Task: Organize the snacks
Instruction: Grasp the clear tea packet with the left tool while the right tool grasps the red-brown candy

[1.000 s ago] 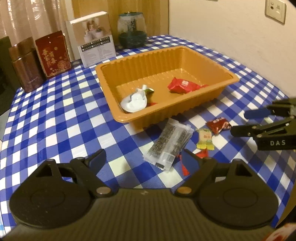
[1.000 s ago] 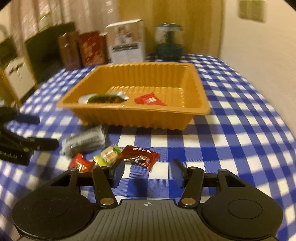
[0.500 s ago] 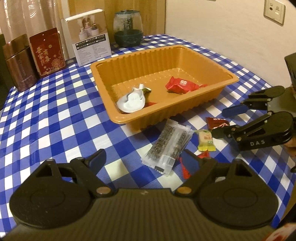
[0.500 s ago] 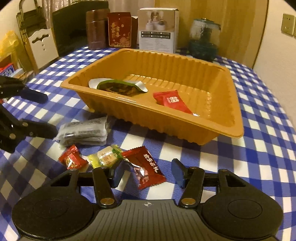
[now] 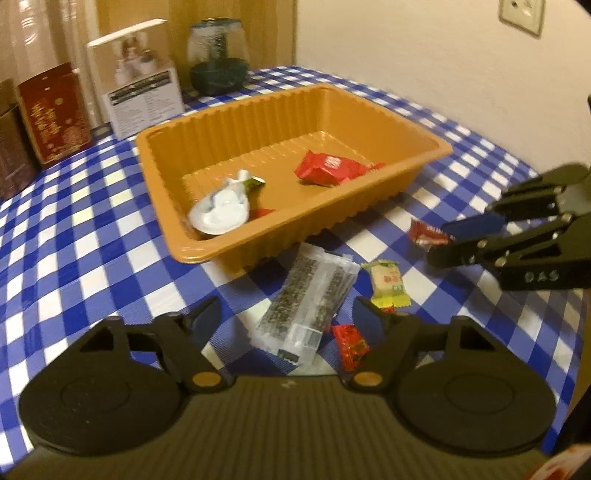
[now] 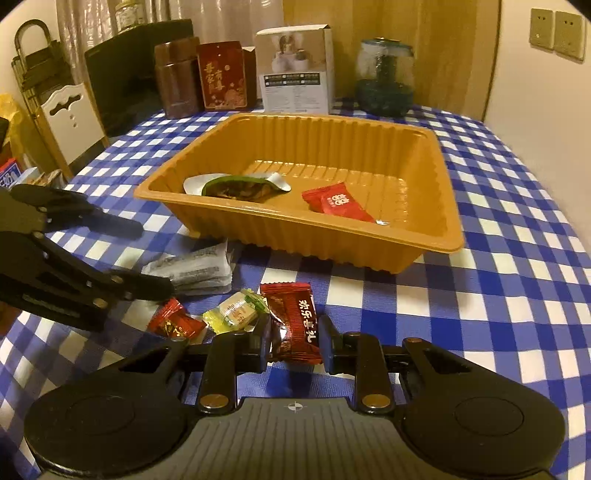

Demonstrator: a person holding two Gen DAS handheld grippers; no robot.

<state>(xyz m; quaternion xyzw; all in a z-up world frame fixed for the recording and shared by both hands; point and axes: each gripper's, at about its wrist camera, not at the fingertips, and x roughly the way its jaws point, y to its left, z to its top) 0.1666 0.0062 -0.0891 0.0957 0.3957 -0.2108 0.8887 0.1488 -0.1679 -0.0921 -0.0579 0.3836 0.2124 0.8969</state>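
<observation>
right gripper (image 6: 293, 345): fingers closed in on the dark red foil candy packet with white lettering (image 6: 293, 321), one pad against each long side; the packet lies on the blue-and-white checked tabletop (image 6: 498, 306) in front of the tray
left gripper (image 5: 286, 317): fingers spread wide, gripping nothing, poised low over the clear rectangular packet of dark seaweed-like snack (image 5: 308, 304)
tray: the orange ribbed plastic tray (image 6: 436, 236) sits mid-tabletop, its near wall just behind the loose snacks
inside tray: a bright red wrapped candy (image 6: 338, 203) toward the right, and a white-and-green opened sachet (image 6: 236, 186) toward the left, apart from each other
loose snacks: the yellow-green wrapped candy (image 6: 236, 314) lies just left of the dark red packet, touching or nearly so; the small red-and-gold wrapped candy (image 6: 175, 323) is further left, beside it; the clear packet rests near the tray's front wall, behind both
left view: the yellow-green candy and the red-and-gold candy lie just by the left gripper's right finger (image 5: 369, 317), which partly hides the red-and-gold one
back edge: a brown cylindrical tin (image 6: 177, 79), a red printed carton (image 6: 221, 79), a white cardboard box (image 6: 297, 70) and a glass jar with dark green contents (image 6: 384, 81) stand in a row behind the tray
wall: beige switch plates (image 6: 557, 33) at upper right
</observation>
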